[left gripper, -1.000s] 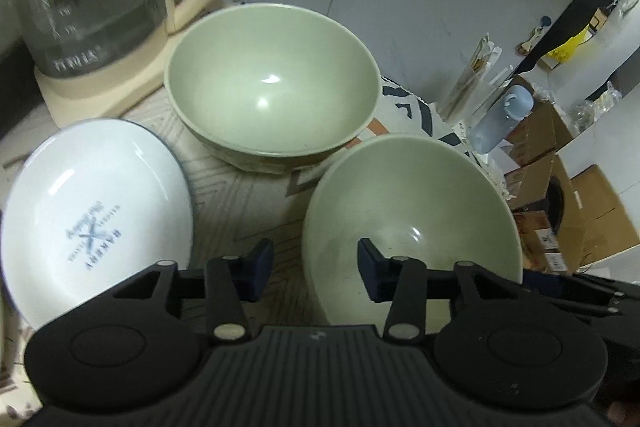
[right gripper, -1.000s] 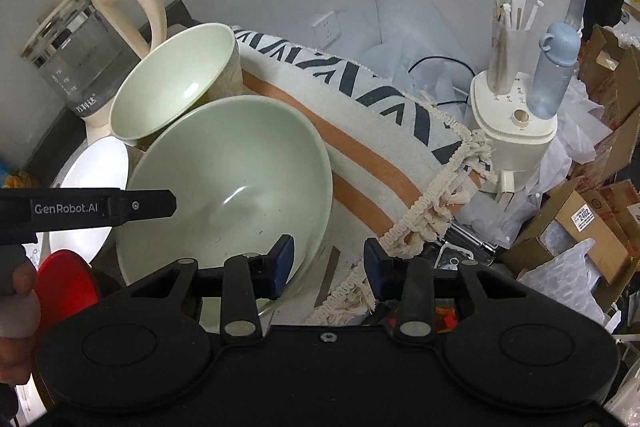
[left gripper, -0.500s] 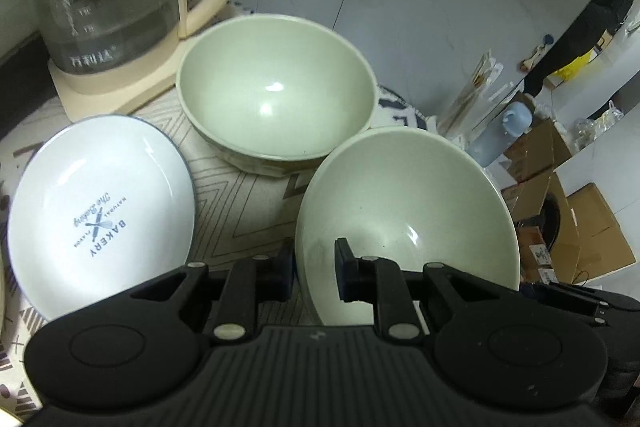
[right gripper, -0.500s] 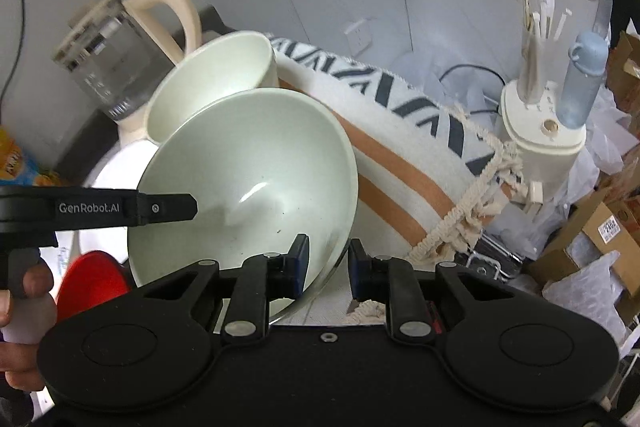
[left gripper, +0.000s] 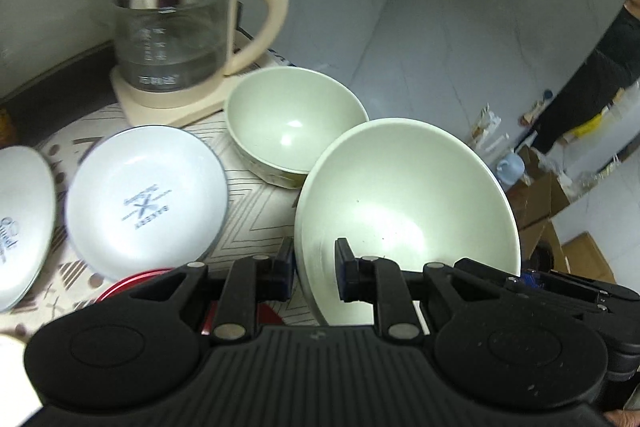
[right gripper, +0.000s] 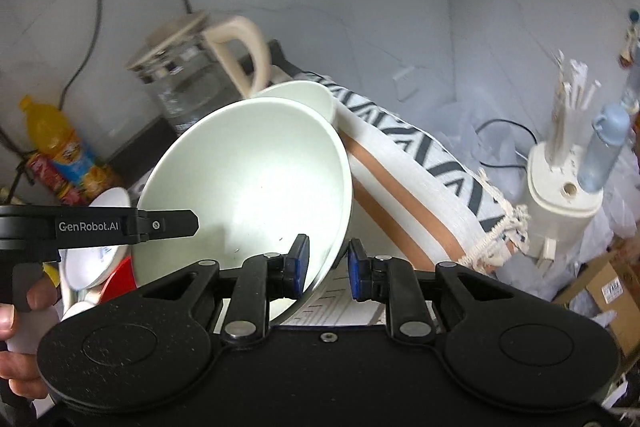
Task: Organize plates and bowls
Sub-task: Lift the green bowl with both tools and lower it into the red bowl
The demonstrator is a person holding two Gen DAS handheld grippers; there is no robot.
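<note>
Up front in the left wrist view, the left gripper is pinched onto the near rim of the large pale green bowl, one pad inside the wall and one outside, with the bowl tilted up off the patterned cloth. Just behind it sits a smaller green bowl, upright on the cloth. To the left lies a white plate printed with "BAKERY" and crossed cutlery, read upside down; a second white plate at the edge carries script too blurred to read. A red disc peeks out under the near plate. A glass kettle with a cream handle stands behind.

From the right wrist view, the right gripper straddles the same bowl's opposite rim; the inner pad touches, the outer stands slightly apart. The left tool's bar reads "GenRobot.AI". An orange drink bottle stands far left, label illegible.
</note>
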